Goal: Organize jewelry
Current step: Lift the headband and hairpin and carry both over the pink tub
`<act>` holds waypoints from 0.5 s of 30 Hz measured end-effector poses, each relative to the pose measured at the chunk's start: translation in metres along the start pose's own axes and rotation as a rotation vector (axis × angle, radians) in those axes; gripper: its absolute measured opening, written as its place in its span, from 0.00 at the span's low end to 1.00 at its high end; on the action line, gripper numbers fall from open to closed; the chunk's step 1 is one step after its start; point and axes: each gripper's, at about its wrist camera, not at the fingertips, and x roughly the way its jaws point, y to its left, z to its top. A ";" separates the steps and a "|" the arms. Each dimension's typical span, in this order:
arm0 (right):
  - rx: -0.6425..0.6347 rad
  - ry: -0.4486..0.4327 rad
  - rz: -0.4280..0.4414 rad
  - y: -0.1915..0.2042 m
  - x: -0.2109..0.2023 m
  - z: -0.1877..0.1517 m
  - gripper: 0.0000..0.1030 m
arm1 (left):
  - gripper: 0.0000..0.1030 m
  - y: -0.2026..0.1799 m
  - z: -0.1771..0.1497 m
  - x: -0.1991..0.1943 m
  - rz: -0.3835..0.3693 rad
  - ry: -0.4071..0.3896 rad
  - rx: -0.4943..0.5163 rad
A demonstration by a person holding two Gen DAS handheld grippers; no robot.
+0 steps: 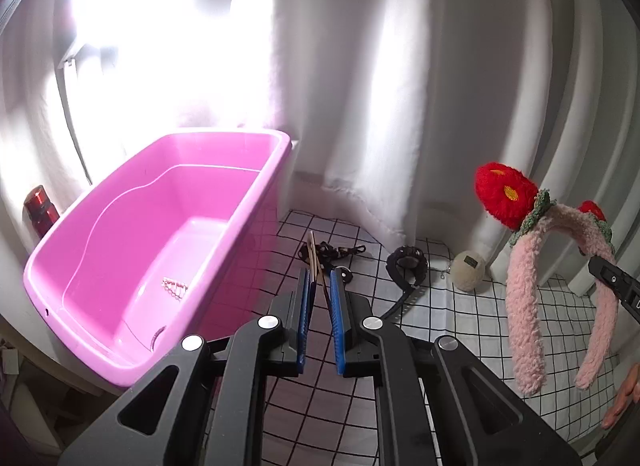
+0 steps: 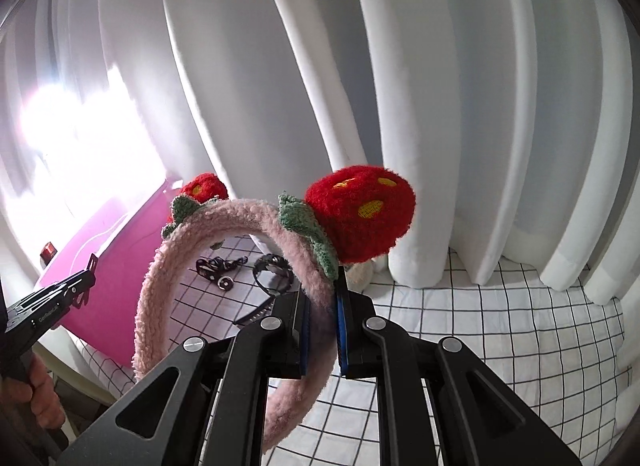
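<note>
R claw (image 2: 320,298) grips headband (image 2: 160,282) mid-air, right of the bin (image 1: 256,169). L claw (image 1: 319,286) pinches 2 thin sticks (image 1: 314,262). Risk: fuzzy band slips or its end snags bin rim.

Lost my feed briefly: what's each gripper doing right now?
Left gripper: shut on thin wooden sticks.
Right gripper: shut on the pink headband.

Both grippers are matte black plastic: the left gripper (image 1: 320,286) and right gripper (image 2: 324,294) have blue finger pads (image 1: 335,326), round silver screws (image 1: 268,322) and triangular cut-outs. Bare skin shows on one hand (image 2: 40,394).
</note>
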 end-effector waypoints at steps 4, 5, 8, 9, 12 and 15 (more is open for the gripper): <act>-0.031 -0.029 0.036 0.028 0.001 0.016 0.10 | 0.10 0.021 0.014 -0.008 0.020 -0.012 -0.021; -0.038 -0.033 0.046 0.036 0.002 0.020 0.10 | 0.10 0.027 0.017 -0.009 0.027 -0.015 -0.027; -0.067 -0.041 0.077 0.059 0.009 0.030 0.10 | 0.10 0.044 0.027 -0.014 0.050 -0.033 -0.044; -0.077 -0.043 0.087 0.065 0.011 0.033 0.10 | 0.10 0.050 0.030 -0.016 0.059 -0.041 -0.050; -0.110 -0.050 0.122 0.089 0.019 0.042 0.10 | 0.10 0.069 0.039 -0.022 0.081 -0.065 -0.068; -0.147 -0.055 0.151 0.117 0.026 0.051 0.10 | 0.10 0.089 0.045 -0.025 0.105 -0.082 -0.089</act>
